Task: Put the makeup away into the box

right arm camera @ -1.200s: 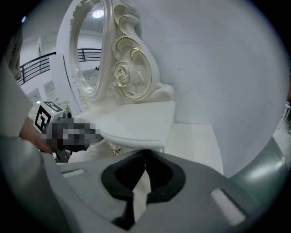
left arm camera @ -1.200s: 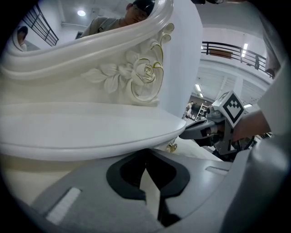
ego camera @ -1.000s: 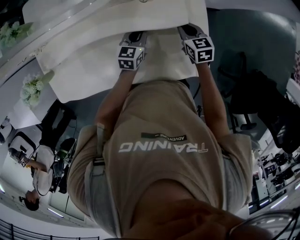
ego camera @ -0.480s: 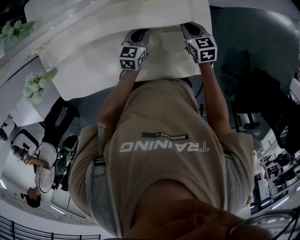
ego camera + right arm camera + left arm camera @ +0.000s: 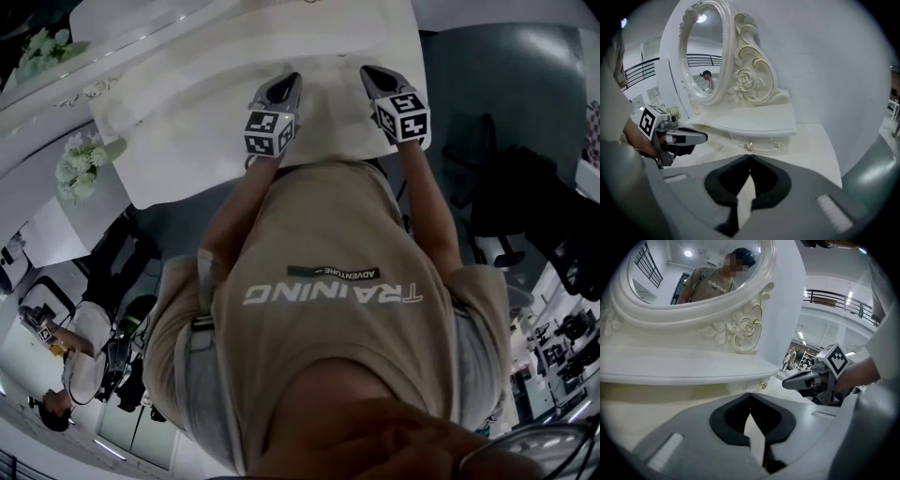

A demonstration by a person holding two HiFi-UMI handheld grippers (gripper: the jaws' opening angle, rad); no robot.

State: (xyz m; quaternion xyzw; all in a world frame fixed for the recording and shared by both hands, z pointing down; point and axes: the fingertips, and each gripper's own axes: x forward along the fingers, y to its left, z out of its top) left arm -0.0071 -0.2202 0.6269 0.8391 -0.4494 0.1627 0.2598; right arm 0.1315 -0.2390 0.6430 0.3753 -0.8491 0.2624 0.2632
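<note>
At the table edge, left hand-held gripper and right hand-held gripper hover closed, empty, apart.

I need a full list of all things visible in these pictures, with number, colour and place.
dressing table: one, white, top of the head view
mirror: one, oval, white carved frame with gold trim, at the table's back
drawer: one, white, small knobs, under the mirror's shelf
flowers: two bunches, white and green, left in the head view
bystander: at least one, head view's bottom left
T-shirt: one, beige, on the person
left gripper: one, grey, shut, empty, over the table
right gripper: one, grey, shut, empty, beside the left
</note>
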